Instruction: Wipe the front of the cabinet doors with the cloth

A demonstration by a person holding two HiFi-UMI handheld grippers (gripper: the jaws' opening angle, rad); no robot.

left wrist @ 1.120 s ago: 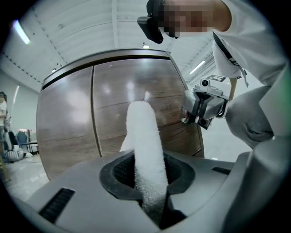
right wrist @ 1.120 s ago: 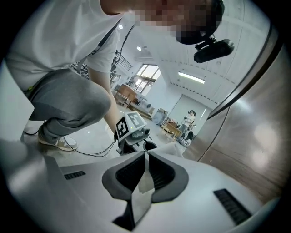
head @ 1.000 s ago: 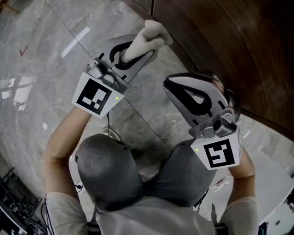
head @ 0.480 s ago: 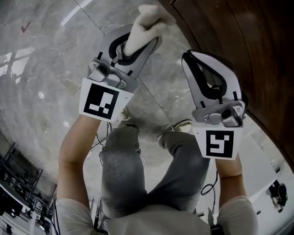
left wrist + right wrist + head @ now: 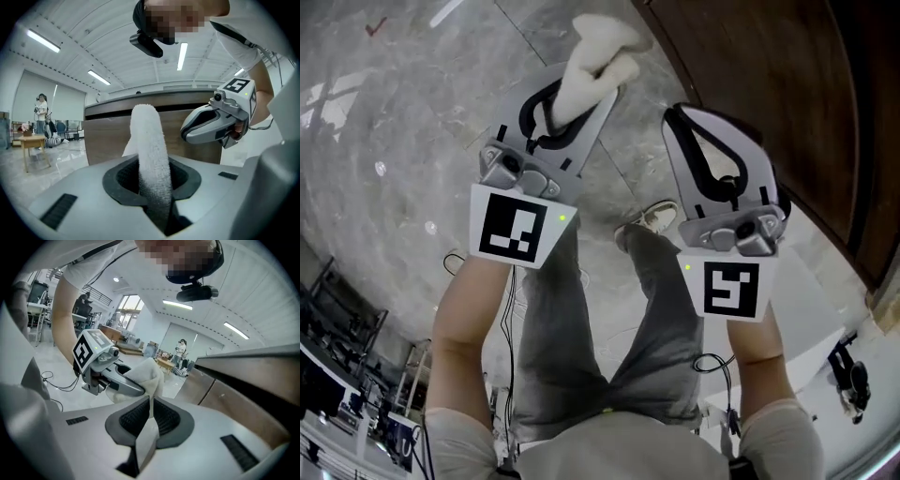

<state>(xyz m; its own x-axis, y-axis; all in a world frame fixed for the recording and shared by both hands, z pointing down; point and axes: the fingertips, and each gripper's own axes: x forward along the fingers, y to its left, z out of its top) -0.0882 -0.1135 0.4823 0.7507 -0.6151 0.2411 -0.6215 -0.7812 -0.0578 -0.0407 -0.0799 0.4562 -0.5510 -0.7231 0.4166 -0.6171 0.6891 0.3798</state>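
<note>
Head view looks steeply down on both grippers, held over a grey marble floor beside the dark wooden cabinet doors. The left gripper has its fingers clamped on a white terry cloth, which sticks out past their tips as a rolled wad, near the cabinet front. The right gripper is alongside, its fingers pressed together with nothing between them.

Left gripper, upper centre of the head view: jaws clamped on the cloth. Right gripper, just right of it: jaws together, nothing between them. Left forearm and right forearm bare, extended forward, roughly parallel. Grippers side by side, not touching.
</note>
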